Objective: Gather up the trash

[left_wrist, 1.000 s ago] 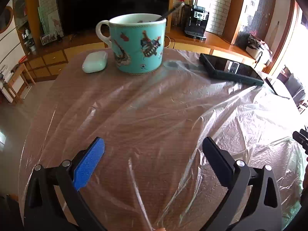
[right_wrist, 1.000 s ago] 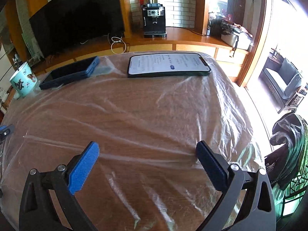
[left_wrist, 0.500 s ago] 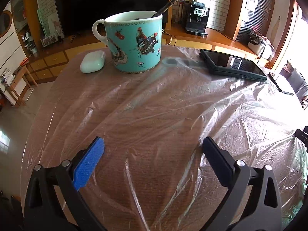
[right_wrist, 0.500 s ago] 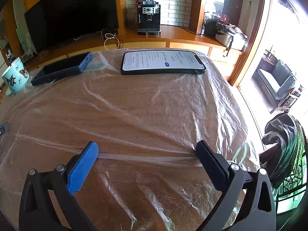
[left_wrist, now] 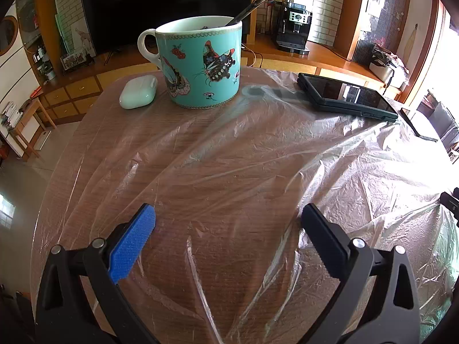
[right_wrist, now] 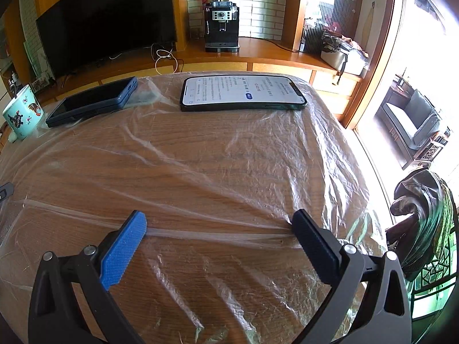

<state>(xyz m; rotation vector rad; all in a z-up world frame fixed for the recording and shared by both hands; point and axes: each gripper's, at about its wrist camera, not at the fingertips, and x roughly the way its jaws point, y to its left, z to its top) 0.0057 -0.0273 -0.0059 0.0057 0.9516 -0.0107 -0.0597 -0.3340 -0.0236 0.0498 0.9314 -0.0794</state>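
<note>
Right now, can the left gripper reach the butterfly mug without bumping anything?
Probably yes. The left gripper is open and only crinkly plastic sheet lies between it and the mug. The earbud case and dark phone sit off to the sides.

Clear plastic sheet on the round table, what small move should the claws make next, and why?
Probably lower and close the right claw on the raised fold of the clear plastic sheet between its fingers. Both claws, left claw included, are open and empty, and the sheet looks like the only trash.
</note>
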